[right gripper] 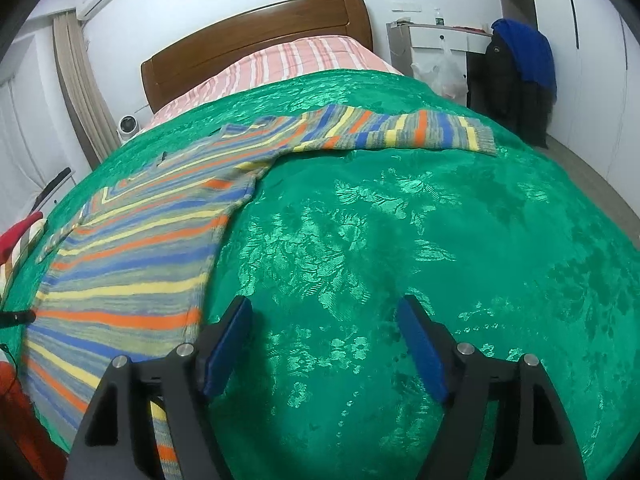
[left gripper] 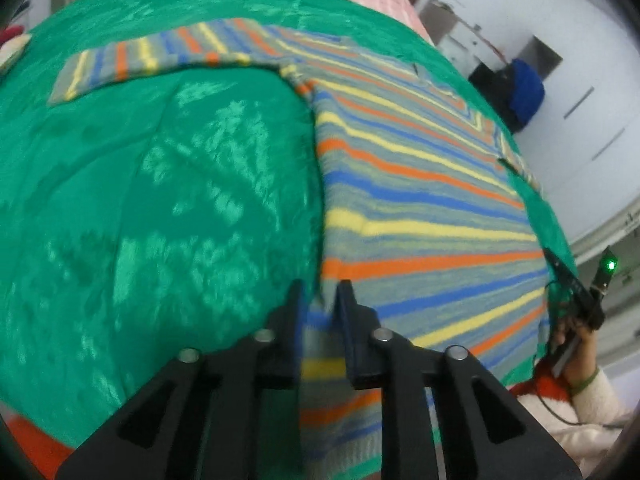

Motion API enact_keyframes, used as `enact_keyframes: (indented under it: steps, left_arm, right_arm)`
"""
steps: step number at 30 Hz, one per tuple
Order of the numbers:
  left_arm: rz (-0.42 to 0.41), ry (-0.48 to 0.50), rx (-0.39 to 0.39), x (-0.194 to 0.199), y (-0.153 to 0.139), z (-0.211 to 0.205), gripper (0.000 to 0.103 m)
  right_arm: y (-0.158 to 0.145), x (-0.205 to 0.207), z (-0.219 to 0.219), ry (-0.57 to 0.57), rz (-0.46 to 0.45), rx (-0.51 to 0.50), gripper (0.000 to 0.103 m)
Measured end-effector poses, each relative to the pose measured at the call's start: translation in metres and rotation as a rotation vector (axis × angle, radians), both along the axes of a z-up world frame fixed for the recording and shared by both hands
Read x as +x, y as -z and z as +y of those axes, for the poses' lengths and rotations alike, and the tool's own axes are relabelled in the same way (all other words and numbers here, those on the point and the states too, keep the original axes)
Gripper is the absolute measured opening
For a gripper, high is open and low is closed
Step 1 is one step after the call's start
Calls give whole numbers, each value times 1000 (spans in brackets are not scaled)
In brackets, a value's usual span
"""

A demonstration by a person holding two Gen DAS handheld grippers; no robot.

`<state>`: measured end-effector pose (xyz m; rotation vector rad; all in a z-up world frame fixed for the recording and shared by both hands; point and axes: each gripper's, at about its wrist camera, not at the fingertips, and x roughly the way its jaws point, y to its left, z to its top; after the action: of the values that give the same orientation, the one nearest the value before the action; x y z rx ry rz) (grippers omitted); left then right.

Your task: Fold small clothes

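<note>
A knit sweater (left gripper: 420,200) with orange, yellow and blue stripes lies flat on the green bedspread (left gripper: 160,200), one sleeve stretched out to the far left. My left gripper (left gripper: 320,292) points down at the sweater's near left edge. Its jaws stand narrowly apart with that edge between the fingers, and a gap shows between the pads. In the right wrist view the sweater (right gripper: 132,248) fills the left side, its sleeve (right gripper: 400,130) reaching right. My right gripper (right gripper: 326,312) is open over bare bedspread (right gripper: 400,220), just right of the sweater's near corner, with nothing between its fingers.
A pink striped sheet (right gripper: 300,60) and a wooden headboard (right gripper: 260,36) lie beyond the bedspread. A white desk and a chair with a blue garment (right gripper: 528,56) stand at the far right. A person's hand (left gripper: 576,344) holds the other gripper at the sweater's right side.
</note>
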<state>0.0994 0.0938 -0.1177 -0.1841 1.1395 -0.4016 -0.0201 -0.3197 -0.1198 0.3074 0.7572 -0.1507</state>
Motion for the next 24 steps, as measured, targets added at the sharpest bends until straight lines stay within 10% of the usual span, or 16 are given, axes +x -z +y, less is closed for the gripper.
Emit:
enact_keyframes:
  steps: [3, 6, 8, 13, 15, 18, 24]
  left_arm:
    - [11, 21, -7, -15, -1, 3, 59]
    - [38, 74, 60, -34, 3, 0, 62]
    - [61, 109, 101, -46, 9, -3, 57]
    - [91, 150, 133, -62, 26, -14, 5]
    - [104, 136, 103, -60, 24, -11, 4]
    - [106, 129, 83, -66, 14, 2, 2]
    - [118, 126, 125, -76, 12, 19, 2]
  right_arm:
    - [-6, -2, -5, -10, 15, 45, 75]
    - [-21, -14, -2, -113, 41, 127, 75]
    - [-23, -24, 10, -253, 115, 219, 75]
    - [-9, -47, 36, -388, 260, 267, 74]
    - [-2, -43, 35, -353, 263, 279, 67]
    - [6, -32, 44, -412, 336, 299, 5]
    - [-14, -46, 44, -399, 409, 231, 3]
